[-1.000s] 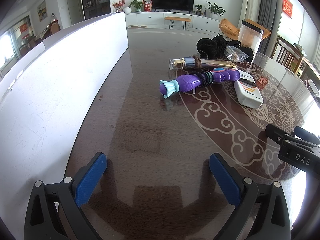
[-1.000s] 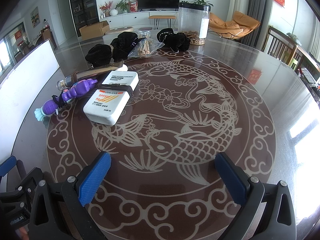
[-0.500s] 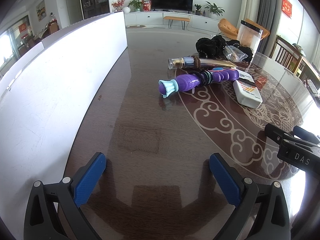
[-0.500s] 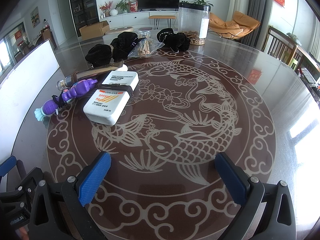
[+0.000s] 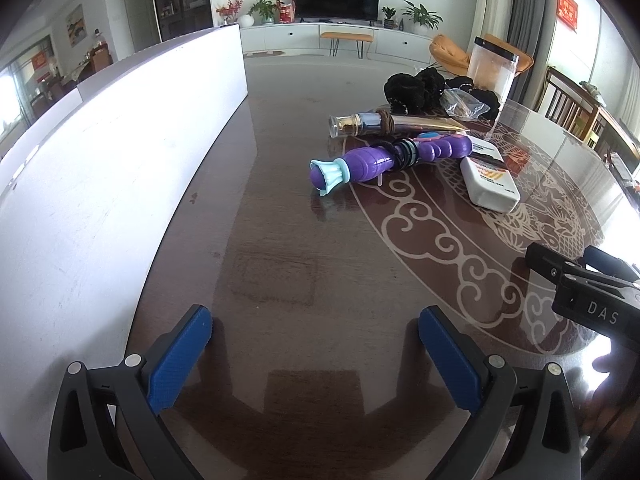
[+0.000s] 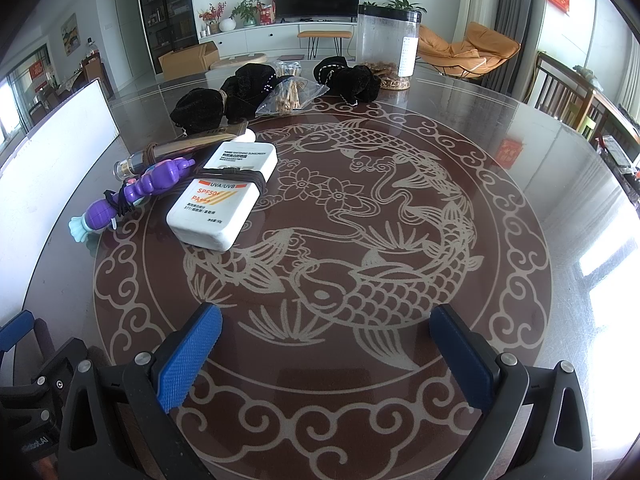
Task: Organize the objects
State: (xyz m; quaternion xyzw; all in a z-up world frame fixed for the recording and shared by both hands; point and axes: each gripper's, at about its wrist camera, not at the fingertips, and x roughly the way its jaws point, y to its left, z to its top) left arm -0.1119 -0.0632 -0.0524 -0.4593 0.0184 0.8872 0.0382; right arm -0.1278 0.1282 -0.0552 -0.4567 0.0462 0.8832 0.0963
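- The objects you are to organize lie in a loose cluster on the far left part of the round counter (image 6: 500, 216): a white sunscreen bottle (image 6: 222, 202) with a black hair tie around its middle, a purple toy wand (image 6: 132, 196) with a pale blue flower tip touching its left side, and a gold tube (image 6: 176, 152) wrapped in brown cord just behind the wand.
- Farther back sit black velvet scrunchies (image 6: 224, 100), a clear bag of small wooden pieces (image 6: 290, 94) and a tall clear canister (image 6: 386, 50).
- Risk, as a judgement: the bottle, wand and tube overlap, so closing on one could drag or roll its neighbours; the glossy counter would let the round tube and wand slide away.
- The hair ties could snag on a pad and lift more than you intend.
- Your right gripper (image 6: 326, 350) hovers over the carp pattern, jaws spread wide and holding nothing; the sunscreen bottle lies ahead and to its left, well apart.
- Your left gripper (image 5: 312, 352) also has its jaws wide apart and empty, low over bare counter beside a white board (image 5: 100, 168); the wand lies ahead and slightly right, well apart.
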